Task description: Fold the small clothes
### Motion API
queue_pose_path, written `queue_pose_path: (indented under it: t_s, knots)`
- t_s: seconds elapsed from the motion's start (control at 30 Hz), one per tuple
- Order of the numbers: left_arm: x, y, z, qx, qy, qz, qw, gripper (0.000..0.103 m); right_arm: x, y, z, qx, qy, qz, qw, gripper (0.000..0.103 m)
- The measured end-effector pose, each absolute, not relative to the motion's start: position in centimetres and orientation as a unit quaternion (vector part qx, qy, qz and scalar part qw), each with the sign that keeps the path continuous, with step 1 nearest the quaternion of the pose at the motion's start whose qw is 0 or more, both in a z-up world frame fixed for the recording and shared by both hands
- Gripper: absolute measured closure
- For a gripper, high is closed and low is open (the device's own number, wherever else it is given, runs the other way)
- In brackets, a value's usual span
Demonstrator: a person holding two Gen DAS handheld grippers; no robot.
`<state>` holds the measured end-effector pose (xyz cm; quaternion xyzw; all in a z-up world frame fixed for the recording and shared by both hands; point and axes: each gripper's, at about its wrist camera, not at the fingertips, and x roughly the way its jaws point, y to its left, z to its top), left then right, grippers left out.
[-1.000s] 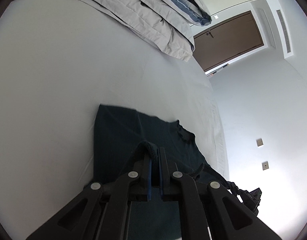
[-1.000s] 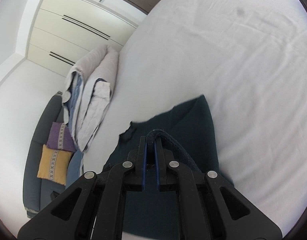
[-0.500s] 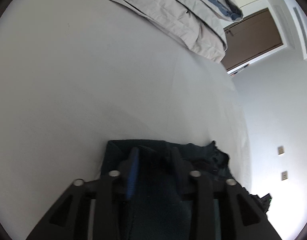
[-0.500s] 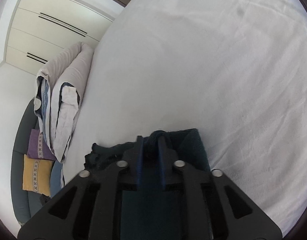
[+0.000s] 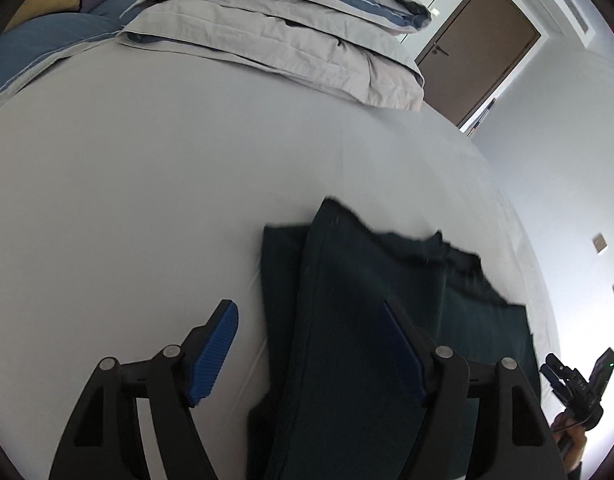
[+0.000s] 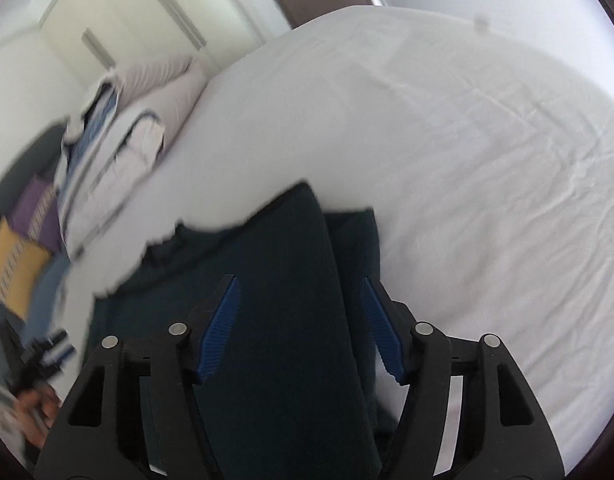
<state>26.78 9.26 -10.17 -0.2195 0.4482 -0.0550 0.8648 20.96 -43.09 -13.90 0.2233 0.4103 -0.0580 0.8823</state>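
A dark teal garment (image 5: 359,300) lies folded in layers on the white bed sheet (image 5: 147,200). It also shows in the right wrist view (image 6: 275,264). My left gripper (image 5: 311,316) is open and empty, its jaws wide apart just above the garment's near left edge. My right gripper (image 6: 299,292) is open and empty, its blue pads (image 6: 221,320) straddling the garment's folded strip. The other gripper shows at the right edge of the left wrist view (image 5: 579,384).
A stack of folded grey and blue bedding (image 5: 291,28) lies at the far end of the bed. Purple and yellow cushions (image 6: 23,240) sit on a dark sofa beyond. A brown door (image 5: 479,48) and white wardrobe (image 6: 147,20) stand behind.
Both grippers were shut on the garment's edge a second ago, carried it over in a fold, then opened and let it go. The garment now lies folded.
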Motion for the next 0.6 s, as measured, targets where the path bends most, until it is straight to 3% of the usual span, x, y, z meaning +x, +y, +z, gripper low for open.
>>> queue_pose_path:
  t_s: [0.1,0.23,0.3,0.43,0.6]
  knots:
    - [24.4,9.4,-11.1,-0.212,0.452,-0.052,0.865,0.037,19.0,-40.8,-14.4,0.175,0.423,-0.06,0.887,0.045]
    - [23.4,9.1,-12.2,-0.21,0.464,-0.055,0.859,0.057,16.4,-39.3,-15.7,0.134,0.442,-0.07,0.884,0.051]
    - [22.9,8.6,-12.5,-0.202,0.469,-0.057,0.858,0.06,14.9,-39.4,-16.1,0.13,0.441,-0.08,0.885,0.062]
    - [21.5,7.9,-12.6,-0.177,0.464,-0.05,0.866,0.064,13.3,-39.7,-15.8,0.141,0.435,-0.086,0.885,0.069]
    - [20.9,8.1,-12.9,-0.174,0.462,-0.049,0.868,0.086,12.4,-40.3,-16.1,0.125,0.442,-0.097,0.883,0.094]
